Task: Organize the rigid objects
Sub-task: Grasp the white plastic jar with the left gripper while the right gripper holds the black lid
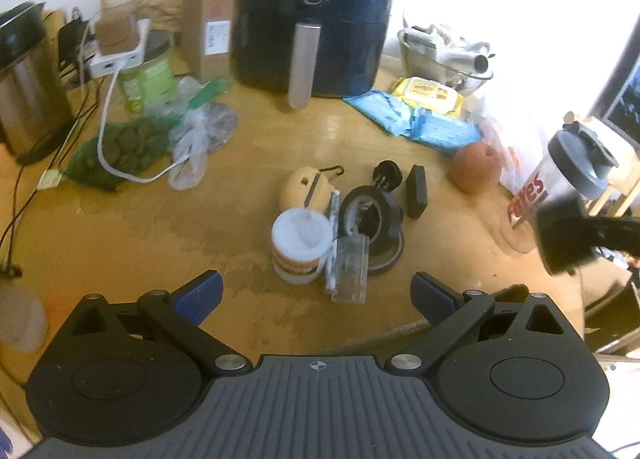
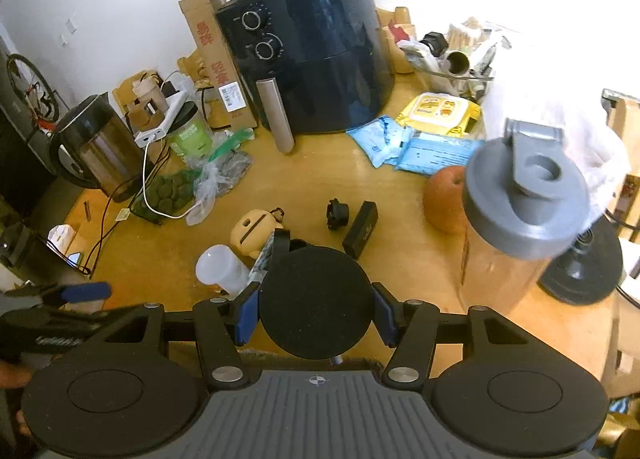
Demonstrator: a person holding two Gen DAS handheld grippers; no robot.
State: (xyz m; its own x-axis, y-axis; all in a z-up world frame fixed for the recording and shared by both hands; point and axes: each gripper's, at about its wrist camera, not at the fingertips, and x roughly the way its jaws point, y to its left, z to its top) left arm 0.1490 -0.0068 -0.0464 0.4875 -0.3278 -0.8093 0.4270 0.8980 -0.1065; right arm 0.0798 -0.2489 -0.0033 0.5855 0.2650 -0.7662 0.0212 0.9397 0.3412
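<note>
My left gripper (image 1: pixel 316 293) is open and empty, low over the wooden table (image 1: pixel 248 163), just short of a cluster of small items: a white tub (image 1: pixel 300 245), a clear plastic case (image 1: pixel 352 269), a black tape roll (image 1: pixel 370 215), a tan figure (image 1: pixel 306 187), a black plug adapter (image 1: pixel 386 175) and a black box (image 1: pixel 416 191). My right gripper (image 2: pixel 316 313) is shut on a round black disc (image 2: pixel 314 303), held above the table. Below it lie the white tub (image 2: pixel 222 269), the tan figure (image 2: pixel 256 227), the adapter (image 2: pixel 338 215) and the black box (image 2: pixel 360 229).
A black air fryer (image 1: pixel 316 15) stands at the back, a kettle (image 1: pixel 24 87) and cables at left, wipe packs (image 1: pixel 424 115) and an apple (image 1: pixel 476 167) at right. A shaker bottle (image 2: pixel 516 219) stands at the right table edge. The table's front edge is close below.
</note>
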